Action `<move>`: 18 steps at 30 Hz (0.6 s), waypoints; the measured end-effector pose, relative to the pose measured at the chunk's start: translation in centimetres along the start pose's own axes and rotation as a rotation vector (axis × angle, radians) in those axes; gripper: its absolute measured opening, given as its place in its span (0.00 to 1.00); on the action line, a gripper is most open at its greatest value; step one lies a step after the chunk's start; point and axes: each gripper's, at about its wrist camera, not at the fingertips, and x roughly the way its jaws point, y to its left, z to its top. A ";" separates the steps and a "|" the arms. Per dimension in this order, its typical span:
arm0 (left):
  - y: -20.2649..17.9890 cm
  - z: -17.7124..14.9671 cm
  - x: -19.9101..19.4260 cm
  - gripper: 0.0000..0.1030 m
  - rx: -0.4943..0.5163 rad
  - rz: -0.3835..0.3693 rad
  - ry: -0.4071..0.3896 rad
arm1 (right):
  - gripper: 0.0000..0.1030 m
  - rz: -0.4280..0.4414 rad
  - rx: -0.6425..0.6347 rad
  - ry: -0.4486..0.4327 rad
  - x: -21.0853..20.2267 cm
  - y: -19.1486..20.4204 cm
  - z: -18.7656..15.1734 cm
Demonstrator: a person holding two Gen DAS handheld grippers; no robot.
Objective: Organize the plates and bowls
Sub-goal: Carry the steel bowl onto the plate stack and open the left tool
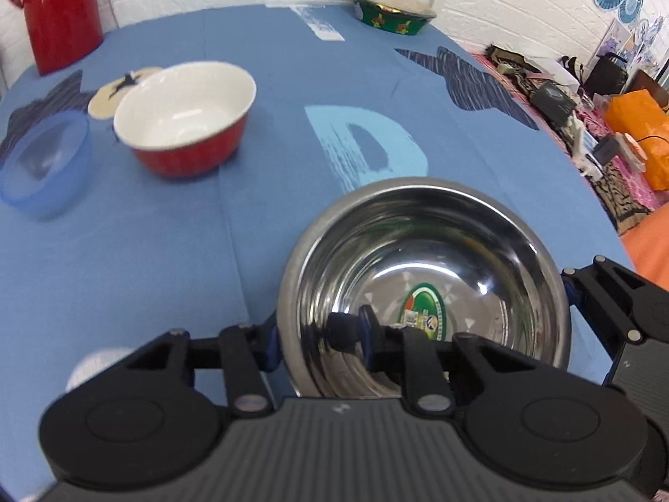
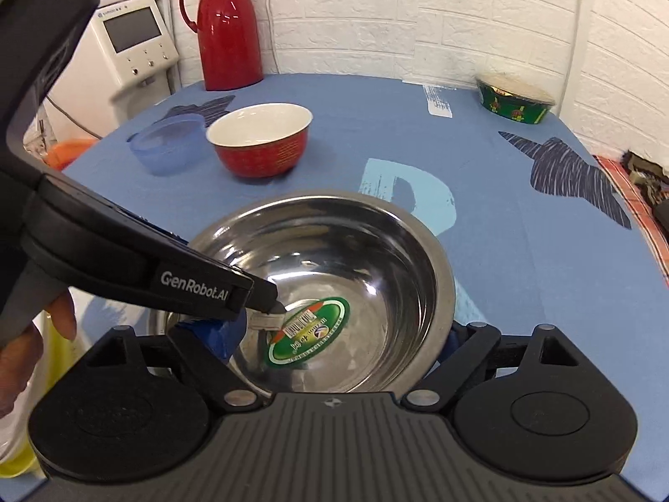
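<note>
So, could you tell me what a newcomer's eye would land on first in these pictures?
The shiny steel bowl with a green sticker, low and central on the blue tablecloth, between the right gripper's spread fingers; the left gripper pinches its near-left rim. Behind it stand a red bowl with a white inside and, by the wall, a tall red jug.

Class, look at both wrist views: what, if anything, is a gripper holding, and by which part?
The left gripper pinches the steel bowl by its near-left rim, one finger inside, one outside. The right gripper straddles the bowl with its fingers wide apart; it looks open, holding nothing.
</note>
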 end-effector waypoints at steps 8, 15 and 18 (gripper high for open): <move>-2.0 -6.5 -5.2 0.18 0.084 -0.028 -0.019 | 0.77 0.004 0.043 -0.008 -4.7 3.0 -4.8; -2.4 -10.0 -7.2 0.19 0.131 -0.049 -0.036 | 0.77 0.026 0.120 -0.021 -6.2 4.2 -7.8; -2.8 -10.5 -7.0 0.19 0.143 -0.051 -0.039 | 0.77 0.019 0.144 -0.021 -6.4 4.3 -8.4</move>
